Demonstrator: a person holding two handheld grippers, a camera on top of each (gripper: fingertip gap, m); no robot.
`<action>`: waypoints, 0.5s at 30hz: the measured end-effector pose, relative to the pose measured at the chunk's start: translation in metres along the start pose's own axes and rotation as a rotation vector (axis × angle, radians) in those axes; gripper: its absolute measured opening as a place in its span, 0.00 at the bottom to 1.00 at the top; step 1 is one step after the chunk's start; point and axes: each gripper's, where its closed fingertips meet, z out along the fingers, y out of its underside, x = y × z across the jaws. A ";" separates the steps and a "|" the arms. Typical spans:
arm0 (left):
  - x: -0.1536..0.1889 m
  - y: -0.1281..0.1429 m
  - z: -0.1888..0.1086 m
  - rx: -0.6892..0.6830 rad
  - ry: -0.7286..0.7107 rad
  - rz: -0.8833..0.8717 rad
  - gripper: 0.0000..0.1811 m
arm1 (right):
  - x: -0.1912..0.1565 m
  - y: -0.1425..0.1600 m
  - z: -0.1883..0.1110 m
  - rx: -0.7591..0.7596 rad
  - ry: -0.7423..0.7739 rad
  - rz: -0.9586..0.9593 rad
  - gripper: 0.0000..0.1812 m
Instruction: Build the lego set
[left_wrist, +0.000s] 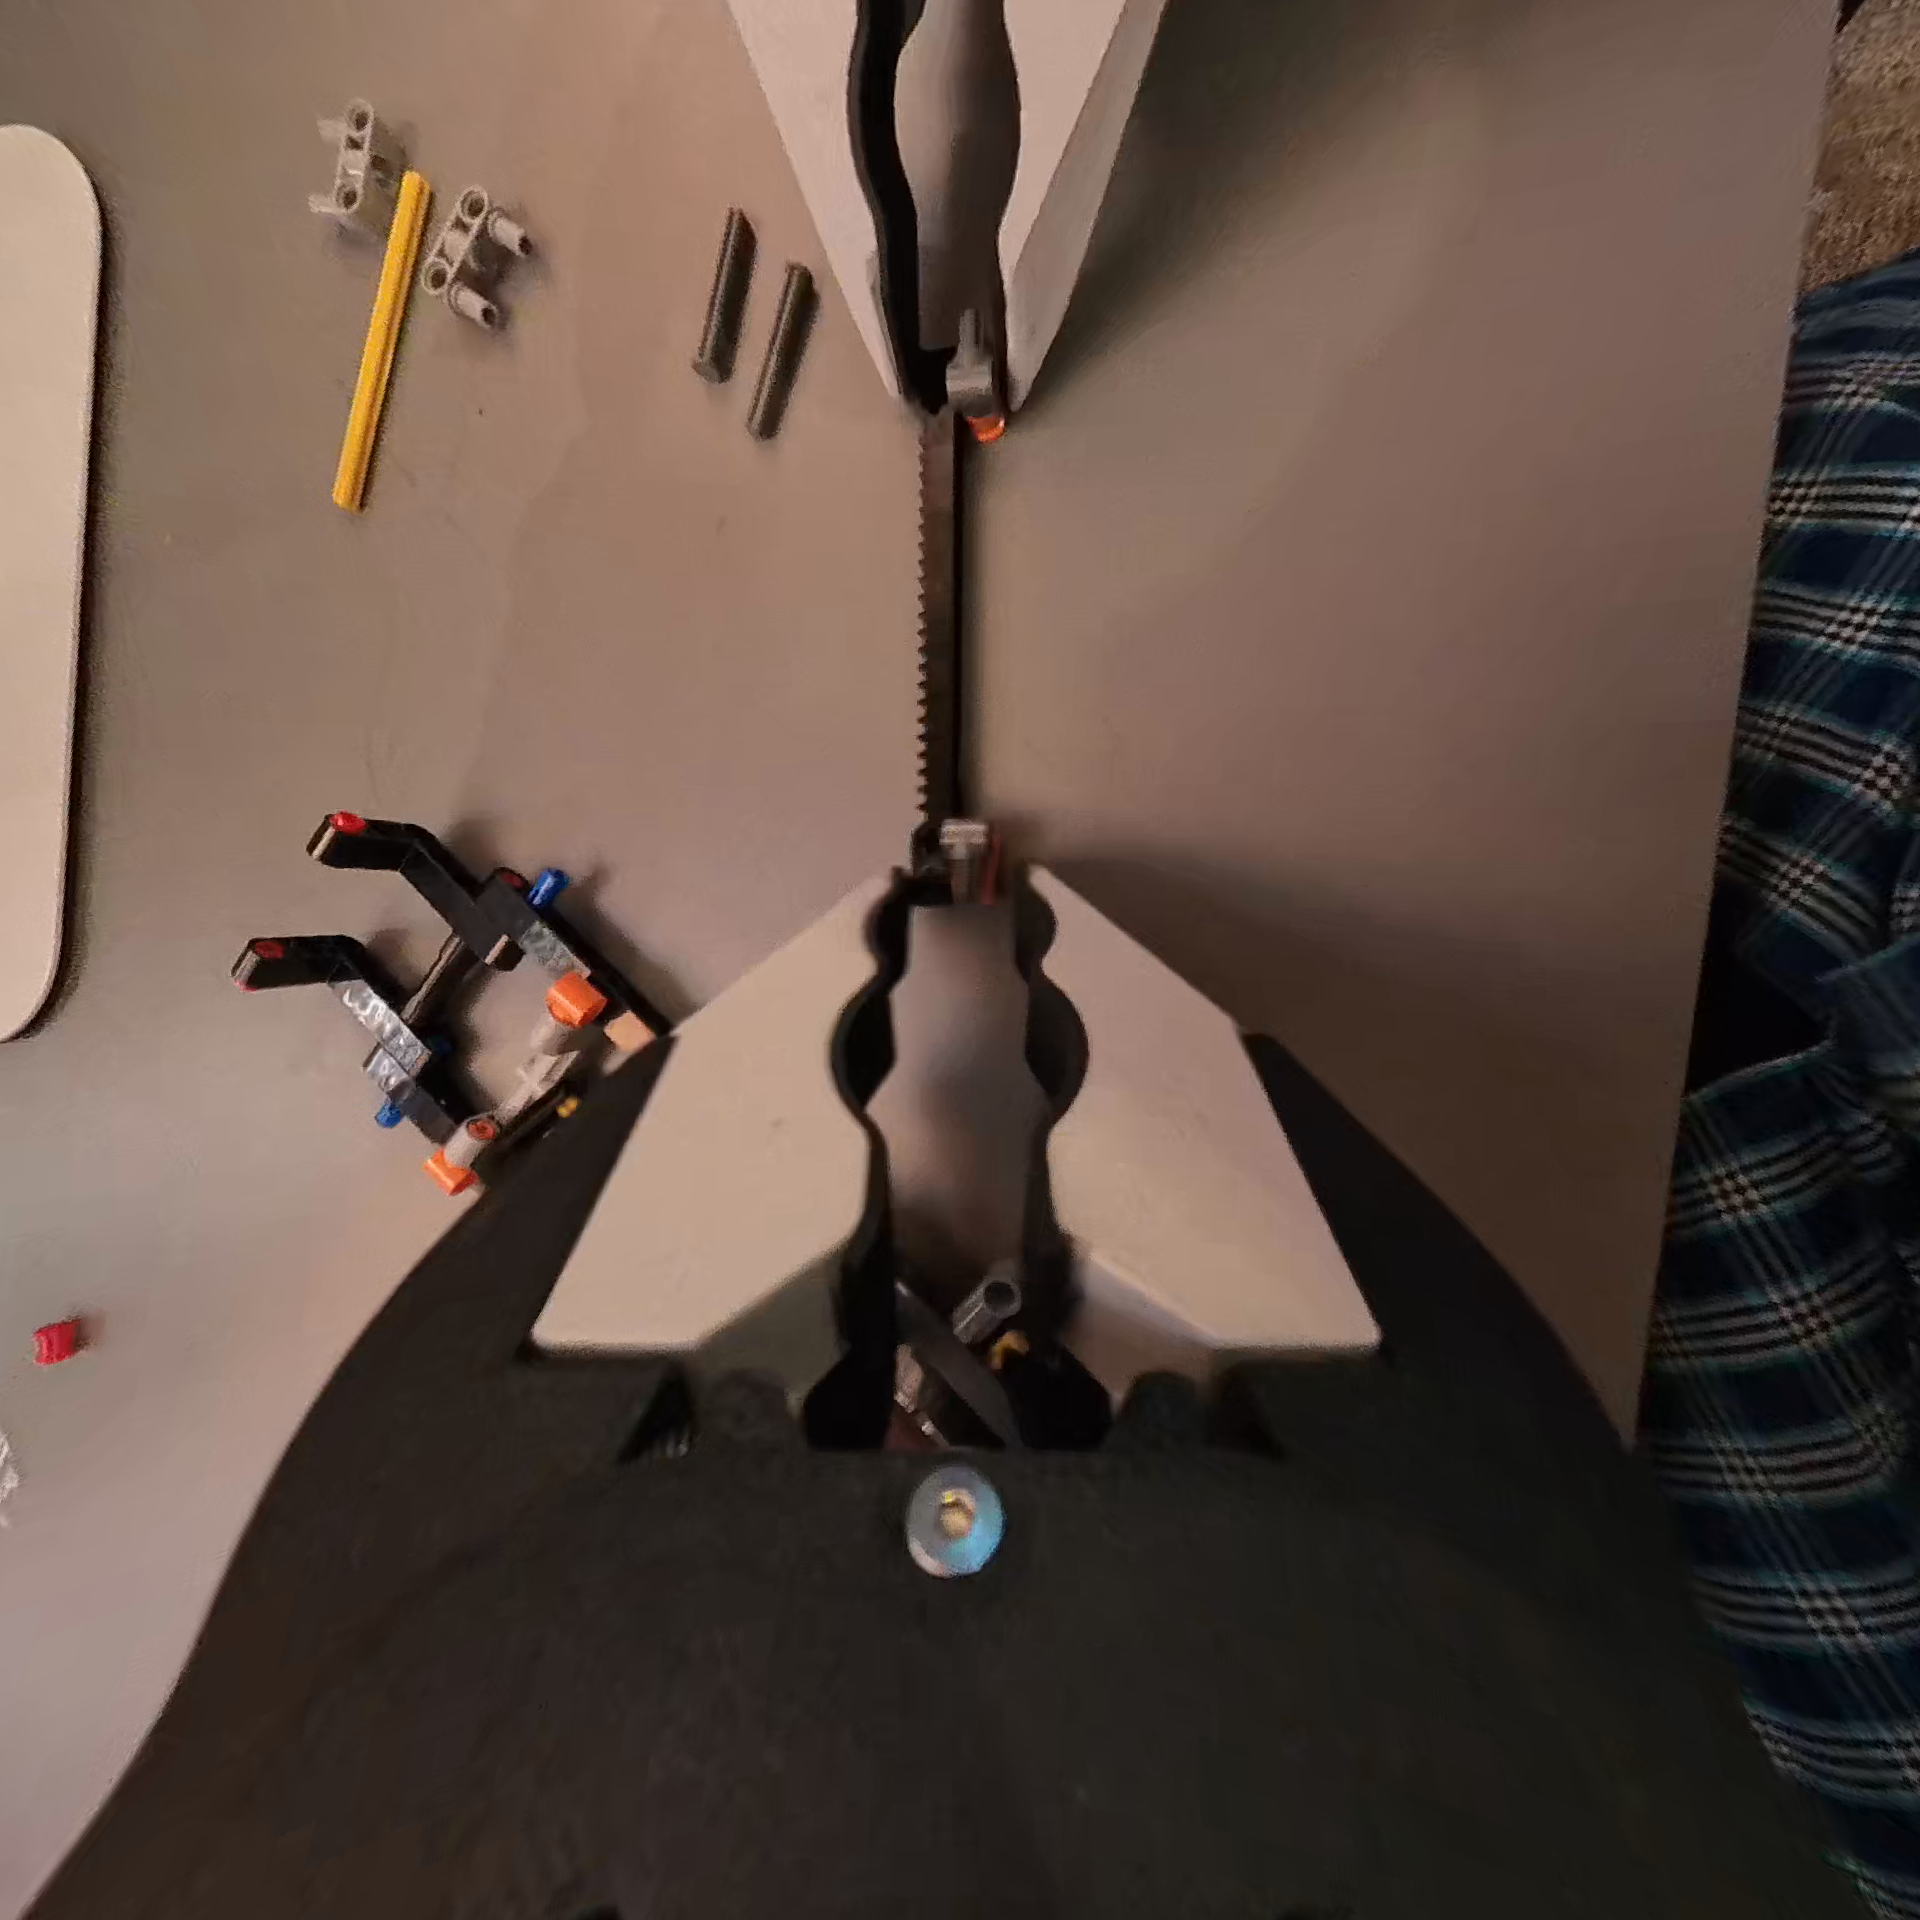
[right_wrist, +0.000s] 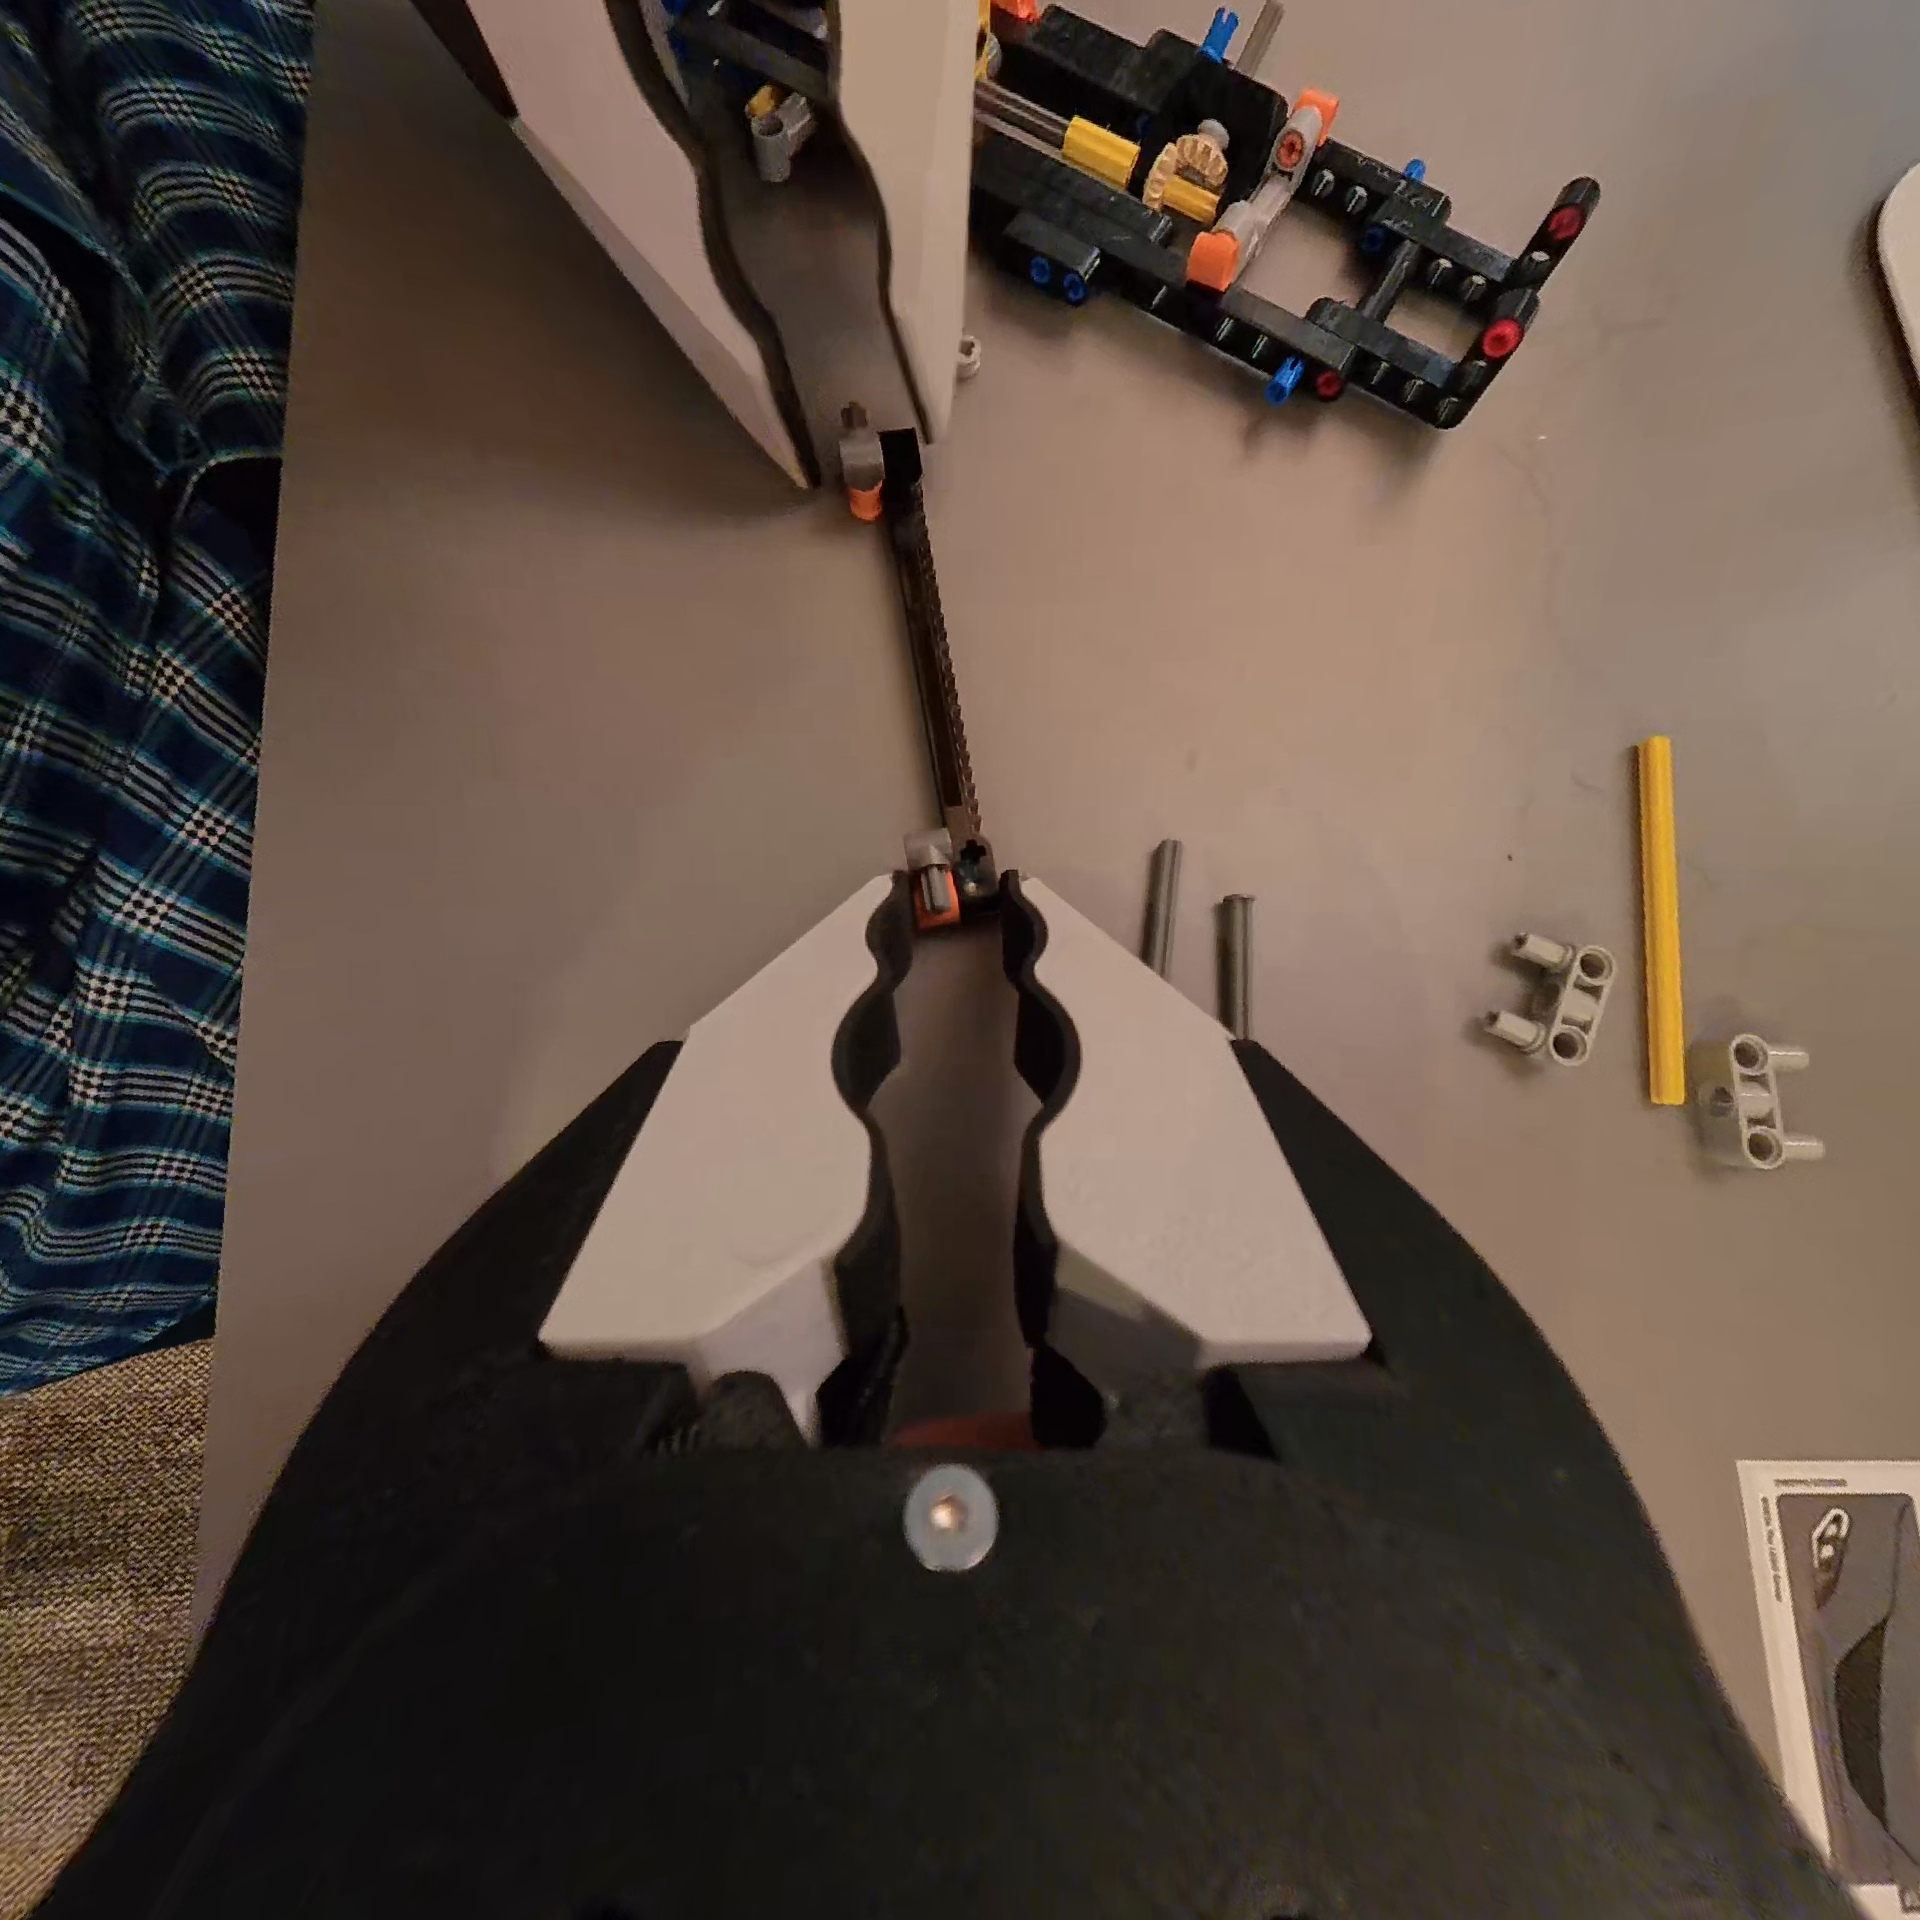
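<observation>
A long black toothed rack (left_wrist: 938, 623) spans the middle of both views, held above the matte grey-brown bench (left_wrist: 1351, 623) with saw-like teeth along one edge. The left tongs (left_wrist: 951, 883) are pinched narrow on its near end in the left wrist view, where a grey and orange connector sits; the right tongs (right_wrist: 951, 899) clamp the opposite end the same way. Both tongs have smooth pale grey fingers with wavy black inner pads.

At lower left of the left wrist view lies the black beam frame (left_wrist: 457, 997), studded with orange, blue and red pins. At upper left lie a ridged yellow axle (left_wrist: 382, 338), two light grey pin connectors (left_wrist: 473, 255) and two dark grey axles (left_wrist: 753, 322). A printed booklet (right_wrist: 1834, 1662) fills the right wrist view's lower right corner; its writing is too small to read.
</observation>
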 end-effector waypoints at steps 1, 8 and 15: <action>-0.001 0.000 0.001 -0.007 -0.005 0.009 0.11 | 0.000 0.000 0.000 0.001 0.000 -0.003 0.08; -0.001 0.000 0.001 -0.006 -0.007 0.039 0.08 | -0.001 0.000 0.000 0.013 -0.001 -0.010 0.08; -0.003 -0.003 0.000 -0.029 -0.139 0.159 0.08 | 0.000 0.001 -0.003 0.009 0.064 -0.043 0.08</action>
